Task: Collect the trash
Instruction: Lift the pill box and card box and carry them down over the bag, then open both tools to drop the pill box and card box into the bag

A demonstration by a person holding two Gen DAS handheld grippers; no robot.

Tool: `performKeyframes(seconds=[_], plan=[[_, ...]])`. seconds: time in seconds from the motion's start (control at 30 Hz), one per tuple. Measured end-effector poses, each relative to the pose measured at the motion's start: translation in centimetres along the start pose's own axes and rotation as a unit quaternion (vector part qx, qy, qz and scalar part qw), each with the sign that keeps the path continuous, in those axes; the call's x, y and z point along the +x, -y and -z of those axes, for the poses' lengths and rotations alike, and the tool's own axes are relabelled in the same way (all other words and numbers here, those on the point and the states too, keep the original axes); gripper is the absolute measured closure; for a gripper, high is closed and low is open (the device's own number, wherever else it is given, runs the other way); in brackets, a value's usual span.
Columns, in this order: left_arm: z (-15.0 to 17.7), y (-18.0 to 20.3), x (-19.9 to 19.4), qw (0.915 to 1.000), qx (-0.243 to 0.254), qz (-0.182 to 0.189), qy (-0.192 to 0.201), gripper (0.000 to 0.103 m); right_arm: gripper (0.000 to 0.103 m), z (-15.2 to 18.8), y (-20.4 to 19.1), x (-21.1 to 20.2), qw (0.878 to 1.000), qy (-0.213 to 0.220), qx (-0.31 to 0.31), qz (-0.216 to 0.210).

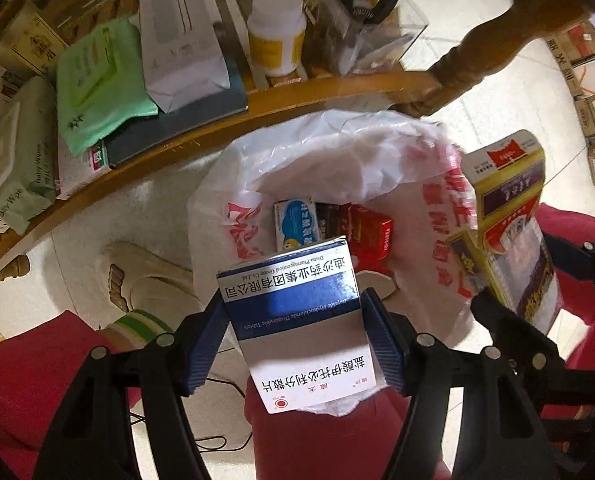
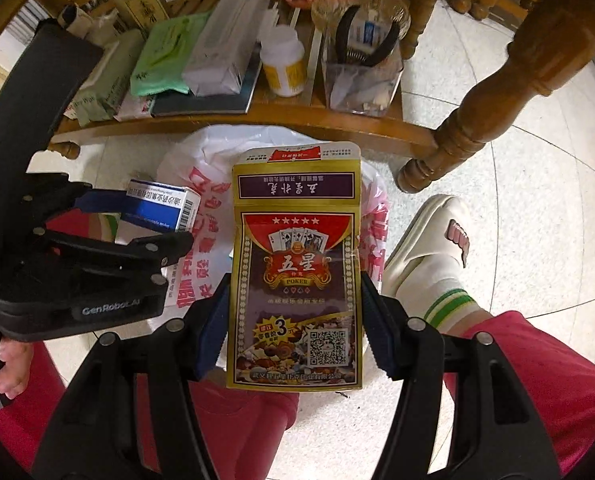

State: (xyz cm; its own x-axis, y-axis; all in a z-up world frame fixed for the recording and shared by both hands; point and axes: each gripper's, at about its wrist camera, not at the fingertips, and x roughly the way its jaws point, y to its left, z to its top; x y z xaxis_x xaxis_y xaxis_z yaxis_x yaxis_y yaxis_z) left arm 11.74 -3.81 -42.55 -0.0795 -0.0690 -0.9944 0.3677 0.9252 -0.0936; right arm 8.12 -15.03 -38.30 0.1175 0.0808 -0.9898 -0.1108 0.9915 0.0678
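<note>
My left gripper (image 1: 293, 332) is shut on a blue and white medicine box (image 1: 297, 320), pointing down over an open white plastic bag (image 1: 337, 152) with red print on the floor. Inside the bag lie a small blue and white box (image 1: 295, 226) and a red box (image 1: 371, 238). My right gripper (image 2: 293, 320) is shut on a flattened gold and purple playing-card box (image 2: 295, 264), held above the same bag (image 2: 201, 208). In the left wrist view the card box (image 1: 509, 216) hangs at the bag's right rim. The right wrist view shows the medicine box (image 2: 163, 208) in the left gripper (image 2: 153, 220).
A low wooden shelf (image 1: 257, 100) just beyond the bag carries a green pack (image 1: 97, 80), a white carton (image 1: 177, 32), a white bottle (image 1: 275, 32) and a clear holder (image 2: 361, 76). A turned table leg (image 2: 477, 108) stands right. The person's red-trousered legs and a slippered foot (image 2: 429, 240) flank the bag.
</note>
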Motion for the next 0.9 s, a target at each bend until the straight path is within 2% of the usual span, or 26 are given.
performKeyframes(seconds=[0.2,0.5,0.63,0.77,0.9], plan=[[-0.5,-0.3,2.6,0.9995,-0.004,0.006,-0.031,0.038,0.044,-0.7,0.1,2.1,1.0,-0.021,0.007,-0.012],[-1.7,-1.0,4.1,0.9984,-0.02,0.032,-0.043,0.038,0.044,-1.1,0.6,4.0,0.999,-0.043,0.019,-0.019],[-1.6,-1.1,5.1,0.9974,-0.027,0.033,-0.059,0.038,0.044,-1.2,0.6,5.0,0.998,-0.057,0.025,-0.032],[-1.6,-1.6,5.6,0.9951,-0.042,0.051,-0.075,0.037,0.044,-1.3,0.3,5.7,0.997,-0.064,0.024,-0.041],[-1.6,-1.5,5.5,0.996,-0.038,0.039,-0.071,0.037,0.044,-1.4,-0.1,6.1,0.997,-0.068,0.021,-0.04]])
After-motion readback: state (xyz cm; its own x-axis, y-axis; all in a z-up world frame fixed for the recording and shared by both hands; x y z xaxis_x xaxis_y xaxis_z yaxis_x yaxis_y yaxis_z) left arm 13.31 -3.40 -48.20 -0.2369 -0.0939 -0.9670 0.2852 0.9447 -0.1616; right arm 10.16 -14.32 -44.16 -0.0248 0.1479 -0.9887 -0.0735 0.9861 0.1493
